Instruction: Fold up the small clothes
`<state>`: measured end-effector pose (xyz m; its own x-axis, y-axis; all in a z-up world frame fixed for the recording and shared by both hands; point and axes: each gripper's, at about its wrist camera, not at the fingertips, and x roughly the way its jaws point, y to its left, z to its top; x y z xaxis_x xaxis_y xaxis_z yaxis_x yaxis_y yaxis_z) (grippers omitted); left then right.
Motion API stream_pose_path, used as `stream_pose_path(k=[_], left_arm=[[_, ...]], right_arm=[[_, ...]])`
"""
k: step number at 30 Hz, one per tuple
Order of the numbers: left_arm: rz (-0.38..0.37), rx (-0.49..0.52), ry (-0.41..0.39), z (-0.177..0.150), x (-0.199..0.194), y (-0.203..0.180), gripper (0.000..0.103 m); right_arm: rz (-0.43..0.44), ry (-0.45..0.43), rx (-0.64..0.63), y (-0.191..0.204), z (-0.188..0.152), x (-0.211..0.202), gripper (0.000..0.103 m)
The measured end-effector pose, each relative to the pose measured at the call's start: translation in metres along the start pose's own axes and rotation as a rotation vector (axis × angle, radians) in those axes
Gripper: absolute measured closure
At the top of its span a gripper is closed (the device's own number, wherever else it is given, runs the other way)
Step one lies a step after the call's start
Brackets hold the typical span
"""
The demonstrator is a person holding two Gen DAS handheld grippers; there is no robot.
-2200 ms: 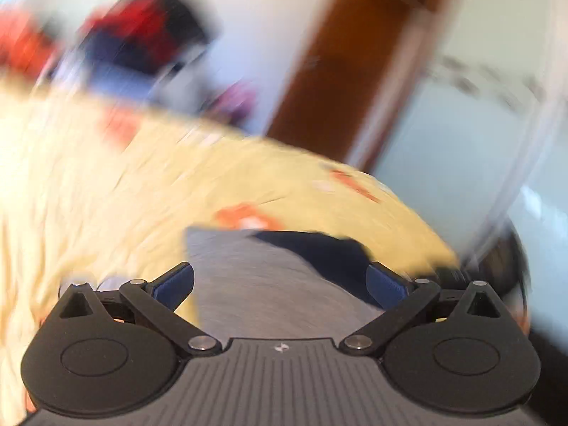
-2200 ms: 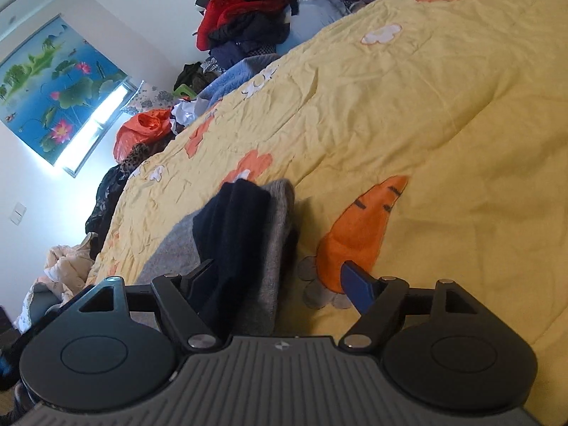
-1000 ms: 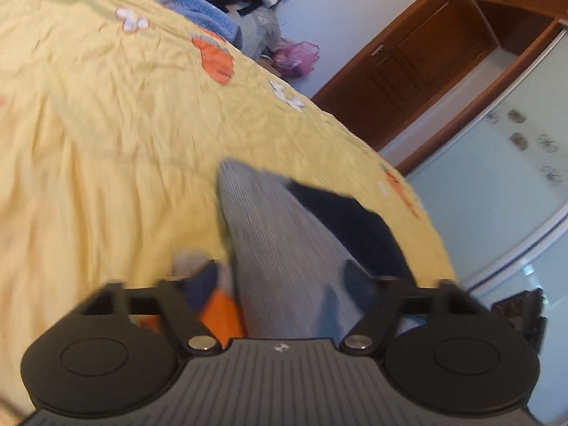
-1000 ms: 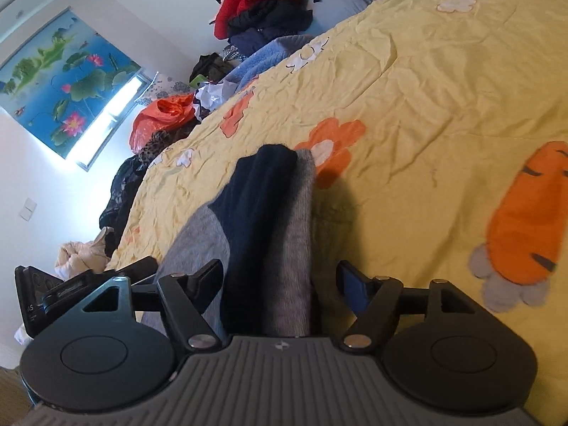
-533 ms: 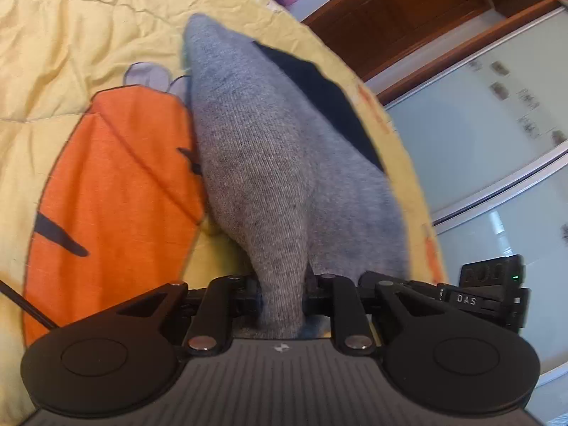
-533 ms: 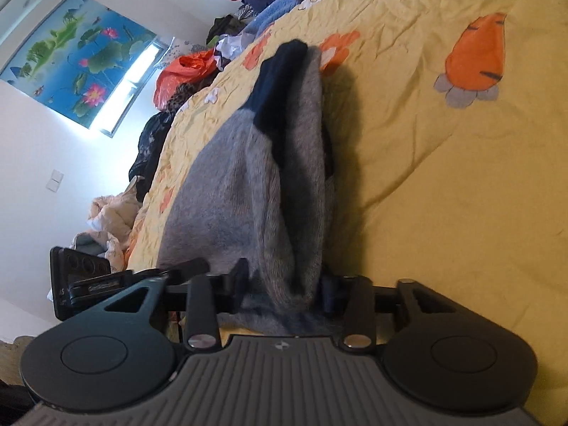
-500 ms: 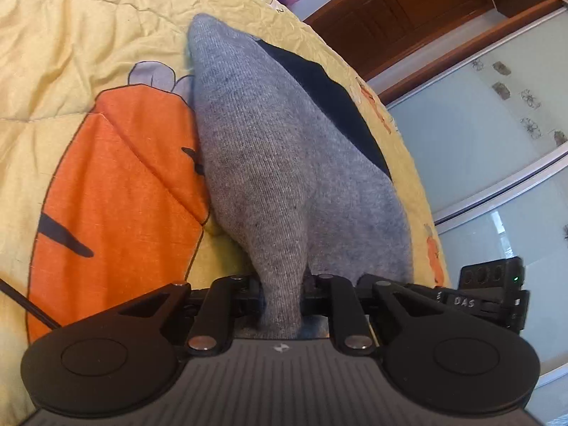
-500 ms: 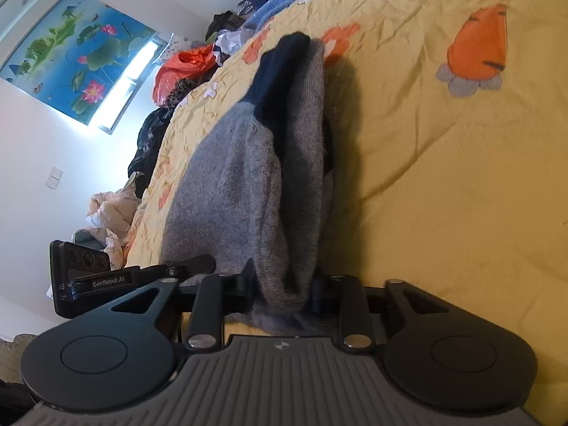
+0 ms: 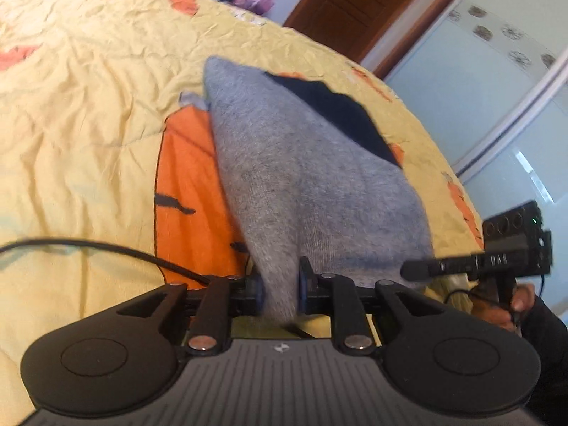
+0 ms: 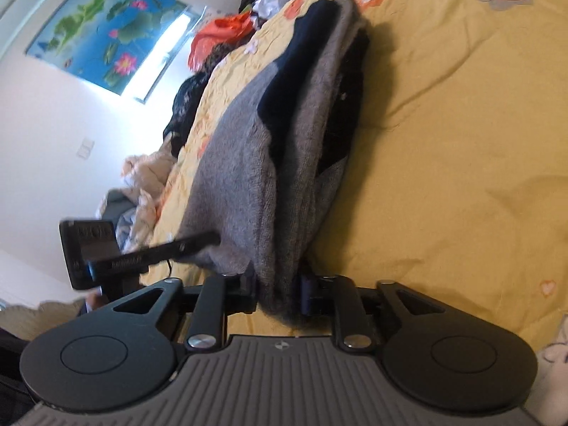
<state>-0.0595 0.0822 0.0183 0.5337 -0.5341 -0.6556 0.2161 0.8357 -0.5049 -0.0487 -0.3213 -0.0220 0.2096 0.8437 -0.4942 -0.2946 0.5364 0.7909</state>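
A grey knit garment [image 9: 301, 177] with a navy part [image 9: 340, 113] lies folded on the yellow quilt [image 9: 88, 124]. My left gripper [image 9: 278, 291] pinches the garment's near edge, and its pads press on the bunched grey cloth while the jaws start opening. In the right wrist view the same garment [image 10: 241, 177] stretches away, grey layers with navy [image 10: 294, 71] between them. My right gripper [image 10: 278, 294] grips the other near corner, also with cloth between its pads and the jaws opening slightly. Each view shows the other tool's black finger [image 9: 443, 268] [image 10: 159, 248] beside the cloth.
The quilt carries orange carrot prints [image 9: 191, 191]. A black cable [image 9: 106, 248] crosses it at the left. A wooden door [image 9: 355, 7] and glass wardrobe panels [image 9: 497, 88] stand beyond the bed. Piled clothes [image 10: 227, 35] sit at the bed's far side under a lotus blind [image 10: 106, 35].
A second ago both grippers stood open astride the garment's near edge. They shut on it half a second ago. Both have since shifted sideways with the cloth pinched between them.
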Motion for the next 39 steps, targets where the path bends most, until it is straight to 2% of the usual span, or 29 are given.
stream_pose_path(k=[1, 2, 3, 5, 7, 8, 9, 11, 14, 15, 16, 17, 19, 20, 21, 23, 24, 25, 26, 28, 29, 30, 32, 34, 36, 37, 38, 39], left_arm=[[-0.018, 0.025, -0.006, 0.002, -0.008, 0.000, 0.079], [-0.031, 0.049, -0.026, 0.008, -0.019, 0.000, 0.079], [-0.033, 0.066, -0.069, 0.015, -0.030, 0.000, 0.076], [-0.032, 0.106, -0.181, 0.026, -0.053, -0.004, 0.063], [-0.001, 0.155, -0.282, 0.034, -0.062, -0.012, 0.019], [0.023, 0.172, -0.323, 0.037, -0.058, -0.017, 0.015], [0.030, 0.190, -0.333, 0.039, -0.050, -0.021, 0.014], [0.045, 0.190, -0.279, 0.043, -0.017, -0.028, 0.014], [0.069, 0.193, -0.195, 0.040, 0.029, -0.033, 0.015], [0.086, 0.208, -0.177, 0.036, 0.039, -0.036, 0.015], [0.134, 0.224, -0.156, 0.031, 0.051, -0.039, 0.015], [0.181, 0.237, -0.128, 0.026, 0.060, -0.040, 0.015], [0.189, 0.258, -0.095, 0.014, 0.070, -0.036, 0.013], [0.199, 0.300, -0.116, 0.006, 0.070, -0.037, 0.012], [0.217, 0.341, -0.124, 0.000, 0.070, -0.040, 0.012], [0.224, 0.344, -0.122, -0.001, 0.068, -0.041, 0.012], [0.222, 0.326, -0.118, 0.001, 0.063, -0.039, 0.012], [0.229, 0.317, -0.127, 0.002, 0.057, -0.038, 0.013], [0.247, 0.323, -0.161, 0.002, 0.047, -0.039, 0.013], [0.279, 0.359, -0.259, 0.005, 0.022, -0.047, 0.013], [0.281, 0.365, -0.308, 0.007, 0.012, -0.050, 0.013], [0.270, 0.360, -0.353, 0.012, 0.006, -0.053, 0.013], [0.224, 0.360, -0.400, 0.021, 0.007, -0.063, 0.013], [0.221, 0.401, -0.373, 0.026, 0.029, -0.076, 0.013], [0.254, 0.436, -0.297, 0.026, 0.064, -0.083, 0.013], [0.296, 0.439, -0.257, 0.023, 0.078, -0.082, 0.013], [0.326, 0.456, -0.247, 0.019, 0.088, -0.081, 0.013], [0.336, 0.498, -0.265, 0.013, 0.091, -0.081, 0.013]], right_arm=[[-0.007, -0.019, 0.003, 0.000, 0.003, -0.008, 0.053], [-0.018, -0.045, -0.003, 0.001, 0.007, -0.017, 0.044], [-0.028, -0.079, -0.014, 0.003, 0.013, -0.026, 0.034], [-0.045, -0.149, -0.031, 0.004, 0.032, -0.040, 0.032], [-0.061, -0.228, -0.014, 0.003, 0.058, -0.048, 0.032], [-0.077, -0.267, 0.004, 0.000, 0.072, -0.049, 0.032], [-0.095, -0.294, 0.016, -0.002, 0.085, -0.046, 0.032], [-0.145, -0.307, 0.029, -0.004, 0.110, -0.031, 0.032], [-0.169, -0.248, 0.002, 0.000, 0.139, 0.008, 0.032], [-0.191, -0.218, -0.012, 0.002, 0.145, 0.024, 0.044], [-0.218, -0.187, -0.038, 0.005, 0.151, 0.039, 0.082], [-0.274, -0.145, -0.105, 0.011, 0.154, 0.054, 0.081], [-0.413, -0.109, -0.293, 0.020, 0.158, 0.070, 0.085], [-0.428, -0.093, -0.317, 0.018, 0.162, 0.074, 0.085], [-0.408, -0.091, -0.286, 0.014, 0.166, 0.071, 0.085], [-0.400, -0.069, -0.269, 0.012, 0.168, 0.070, 0.084], [-0.409, -0.065, -0.278, 0.014, 0.167, 0.068, 0.079], [-0.427, -0.077, -0.276, 0.018, 0.165, 0.065, 0.066], [-0.454, -0.110, -0.273, 0.024, 0.162, 0.057, 0.056], [-0.496, -0.259, -0.284, 0.039, 0.149, 0.033, 0.055], [-0.485, -0.329, -0.294, 0.049, 0.138, 0.022, 0.055], [-0.444, -0.378, -0.291, 0.058, 0.128, 0.015, 0.055], [-0.348, -0.408, -0.289, 0.074, 0.113, 0.017, 0.053], [-0.305, -0.411, -0.290, 0.086, 0.104, 0.035, 0.043], [-0.299, -0.368, -0.287, 0.087, 0.104, 0.062, 0.041], [-0.321, -0.336, -0.268, 0.082, 0.106, 0.075, 0.041], [-0.380, -0.296, -0.247, 0.075, 0.106, 0.090, 0.041], [-0.441, -0.273, -0.258, 0.067, 0.104, 0.099, 0.049]])
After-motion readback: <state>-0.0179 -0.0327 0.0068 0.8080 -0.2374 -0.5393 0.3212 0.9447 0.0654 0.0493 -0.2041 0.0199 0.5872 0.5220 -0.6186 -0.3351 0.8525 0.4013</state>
